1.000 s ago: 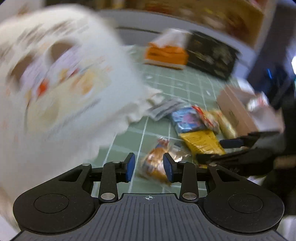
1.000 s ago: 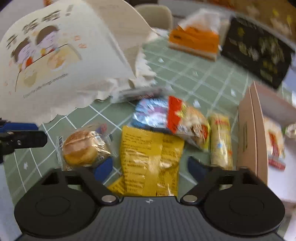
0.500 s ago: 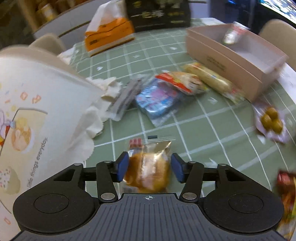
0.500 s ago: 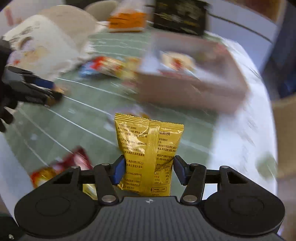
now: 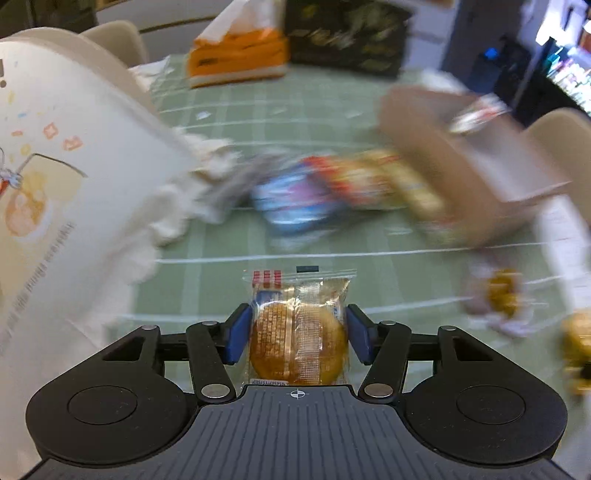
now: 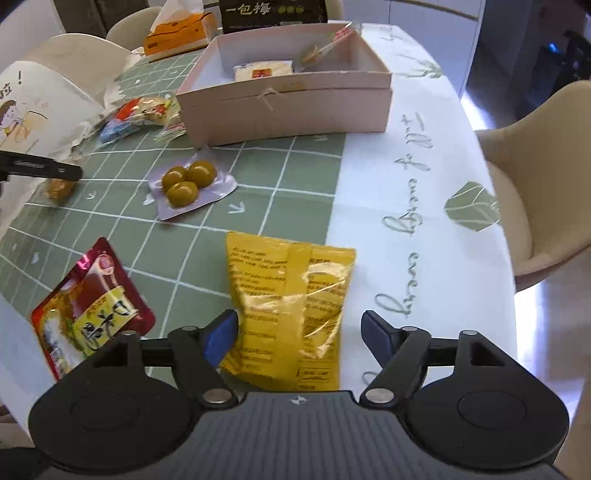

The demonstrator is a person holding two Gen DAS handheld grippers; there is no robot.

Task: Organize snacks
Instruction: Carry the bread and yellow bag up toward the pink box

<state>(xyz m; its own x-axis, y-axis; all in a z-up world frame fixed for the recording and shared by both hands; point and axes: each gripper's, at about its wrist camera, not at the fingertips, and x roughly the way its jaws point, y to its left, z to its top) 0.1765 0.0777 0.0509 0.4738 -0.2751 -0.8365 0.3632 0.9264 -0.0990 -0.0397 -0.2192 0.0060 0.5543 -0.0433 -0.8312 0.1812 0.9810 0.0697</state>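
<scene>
The left gripper (image 5: 297,334) fingers (image 5: 236,334) clamp a wrapped round cake (image 5: 299,338).

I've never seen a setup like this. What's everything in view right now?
yellow packet: one, yellow, flat on the table.
cake packet: one, golden, clear wrapper, in the left grip.
red pouch: one, red and yellow, near table edge.
green-ball pack: one, three olive balls, mid-table.
cardboard box: one, beige, open, snacks inside.
snack pile: several, red and blue, left of the box.
paper bag: one, white, far left.
tissue box: one, orange, far end.
left hand-held gripper: black, blue pads; jaws just opened wider, pressing the cake packet.
right hand-held gripper: black; jaws just opened, yellow packet between them.
</scene>
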